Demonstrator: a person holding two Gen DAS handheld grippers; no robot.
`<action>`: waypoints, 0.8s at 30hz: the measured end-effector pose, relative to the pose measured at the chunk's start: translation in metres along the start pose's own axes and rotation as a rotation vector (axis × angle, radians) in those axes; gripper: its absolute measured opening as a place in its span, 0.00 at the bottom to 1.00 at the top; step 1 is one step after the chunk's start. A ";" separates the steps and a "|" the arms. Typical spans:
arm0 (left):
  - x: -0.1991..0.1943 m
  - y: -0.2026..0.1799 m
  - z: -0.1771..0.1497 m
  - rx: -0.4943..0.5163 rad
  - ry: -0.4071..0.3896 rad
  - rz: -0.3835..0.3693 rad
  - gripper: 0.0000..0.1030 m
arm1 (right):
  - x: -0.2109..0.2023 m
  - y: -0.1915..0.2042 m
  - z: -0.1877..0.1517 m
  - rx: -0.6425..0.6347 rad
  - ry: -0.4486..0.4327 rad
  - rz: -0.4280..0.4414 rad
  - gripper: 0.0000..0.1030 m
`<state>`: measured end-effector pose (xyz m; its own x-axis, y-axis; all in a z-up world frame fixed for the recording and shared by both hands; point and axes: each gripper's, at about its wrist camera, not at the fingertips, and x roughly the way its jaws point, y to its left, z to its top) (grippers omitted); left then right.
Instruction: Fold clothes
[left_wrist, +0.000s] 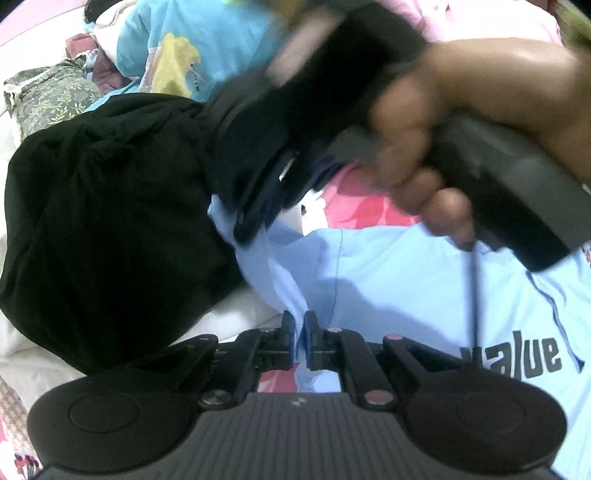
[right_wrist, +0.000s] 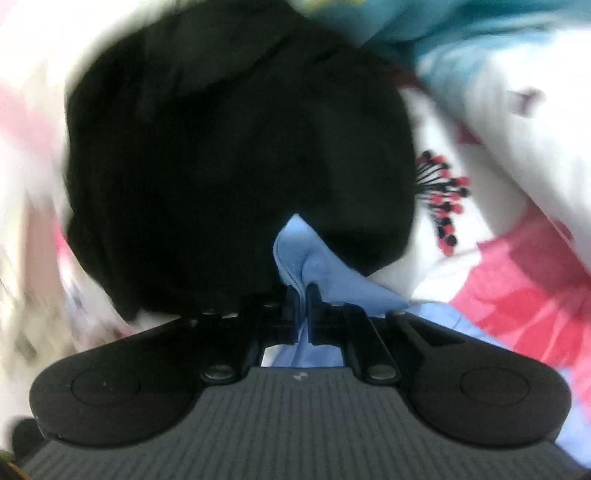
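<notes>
Left wrist view: the left gripper (left_wrist: 300, 328) has its fingers drawn close on an edge of the light blue shirt (left_wrist: 406, 280), which lies on the floral bedsheet (left_wrist: 354, 206) beside a black garment (left_wrist: 107, 229); the person's hand (left_wrist: 443, 147) carries the right gripper (left_wrist: 255, 218) across the shirt, blurred.

Right wrist view: the right gripper (right_wrist: 303, 295) is clenched on a bunched fold of the light blue shirt (right_wrist: 325, 269); the black garment (right_wrist: 221, 147) lies just beyond. Judgement: a fold of the shirt is in hand; the next move calls for both pinches kept firm and edges aligned.
</notes>
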<state>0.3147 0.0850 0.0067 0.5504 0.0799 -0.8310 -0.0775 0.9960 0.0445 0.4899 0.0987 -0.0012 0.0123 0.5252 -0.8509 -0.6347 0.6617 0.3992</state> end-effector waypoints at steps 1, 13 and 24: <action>0.001 0.000 0.000 -0.002 -0.002 -0.009 0.06 | -0.016 -0.010 -0.007 0.054 -0.065 0.041 0.02; 0.038 -0.048 -0.015 0.121 0.074 -0.138 0.06 | -0.064 -0.115 -0.132 0.442 -0.264 -0.008 0.02; 0.063 -0.069 -0.032 0.182 0.201 -0.179 0.19 | -0.041 -0.135 -0.160 0.489 -0.202 -0.070 0.06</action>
<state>0.3280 0.0197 -0.0665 0.3652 -0.0890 -0.9267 0.1661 0.9857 -0.0292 0.4517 -0.0982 -0.0746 0.2209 0.5313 -0.8179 -0.1933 0.8458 0.4972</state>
